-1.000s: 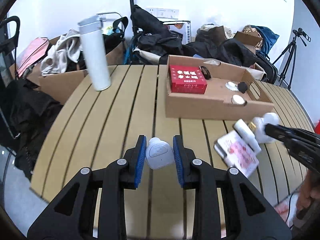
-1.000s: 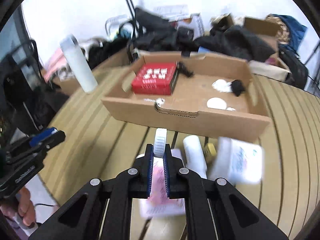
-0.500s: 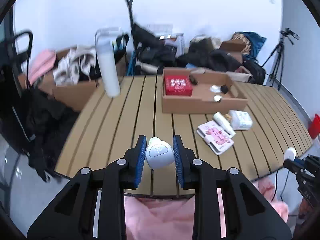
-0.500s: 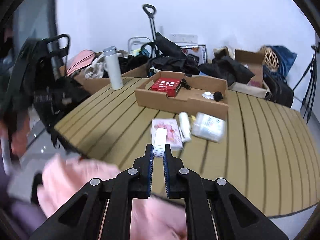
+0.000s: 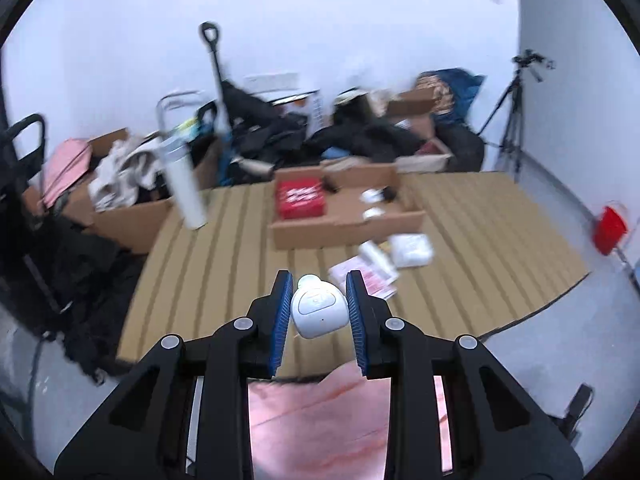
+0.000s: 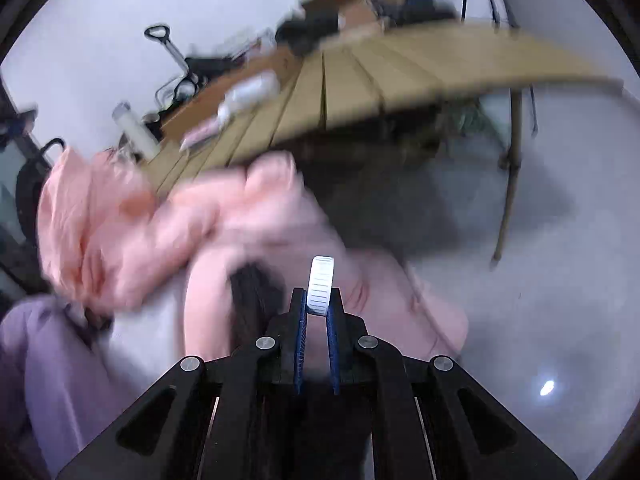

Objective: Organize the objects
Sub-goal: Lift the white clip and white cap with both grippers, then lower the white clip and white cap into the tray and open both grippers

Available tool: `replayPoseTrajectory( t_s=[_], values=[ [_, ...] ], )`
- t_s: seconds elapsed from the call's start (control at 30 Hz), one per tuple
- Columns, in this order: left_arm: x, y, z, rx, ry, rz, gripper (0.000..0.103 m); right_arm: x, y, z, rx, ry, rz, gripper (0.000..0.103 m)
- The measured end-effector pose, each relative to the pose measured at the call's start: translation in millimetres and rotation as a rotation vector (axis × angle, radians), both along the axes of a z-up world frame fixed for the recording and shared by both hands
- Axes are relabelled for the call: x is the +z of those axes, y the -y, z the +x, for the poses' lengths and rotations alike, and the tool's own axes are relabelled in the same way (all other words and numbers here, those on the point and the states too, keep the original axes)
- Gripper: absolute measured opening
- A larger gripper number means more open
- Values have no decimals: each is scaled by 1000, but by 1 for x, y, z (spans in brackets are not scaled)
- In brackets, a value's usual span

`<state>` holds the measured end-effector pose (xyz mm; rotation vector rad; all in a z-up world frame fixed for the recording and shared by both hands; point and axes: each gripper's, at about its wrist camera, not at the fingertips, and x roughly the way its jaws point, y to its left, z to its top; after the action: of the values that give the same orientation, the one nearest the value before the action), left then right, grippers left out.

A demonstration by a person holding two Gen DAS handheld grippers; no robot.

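The left gripper (image 5: 319, 312) is clamped on a white pod (image 5: 318, 312), pads on its two sides so it sits steady above the near edge of the table (image 5: 224, 264), facing the box (image 5: 344, 216), probably its destination. The right gripper (image 6: 319, 312) is fully closed on a thin white disc (image 6: 321, 284), held edge-up between the pads, low over pink fabric (image 6: 160, 220), off the table

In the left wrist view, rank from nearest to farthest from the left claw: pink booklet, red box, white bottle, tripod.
1. Pink booklet, just right of the left claw.
2. Red box, in the cardboard tray.
3. White bottle, table's far-left edge.
4. Tripod, far right wall.
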<state>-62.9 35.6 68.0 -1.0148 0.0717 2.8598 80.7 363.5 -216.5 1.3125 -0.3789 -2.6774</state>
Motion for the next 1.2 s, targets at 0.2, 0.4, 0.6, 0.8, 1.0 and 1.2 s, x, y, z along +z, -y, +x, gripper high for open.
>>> replayPoseTrajectory(
  t_s=[0.2,0.4,0.6,0.8,1.0,1.2],
  values=[
    [-38,12,-28,-17,47,94,24,38,-5,-25,-85,-58,58,11],
    [-74,33,-77,36,118,115,24,102,15,-89,8,-167,141,11],
    [-81,30,-154,-13,97,170,24,148,60,-181,195,-215,177,11],
    [-93,-9,-300,-116,192,200,24,171,108,-345,344,-184,155,11],
    [-168,-39,-438,-76,265,101,24,140,161,-546,353,18,158,11],
    [-188,-28,-457,-78,283,99,52,96,185,-631,351,124,132,22]
  ],
)
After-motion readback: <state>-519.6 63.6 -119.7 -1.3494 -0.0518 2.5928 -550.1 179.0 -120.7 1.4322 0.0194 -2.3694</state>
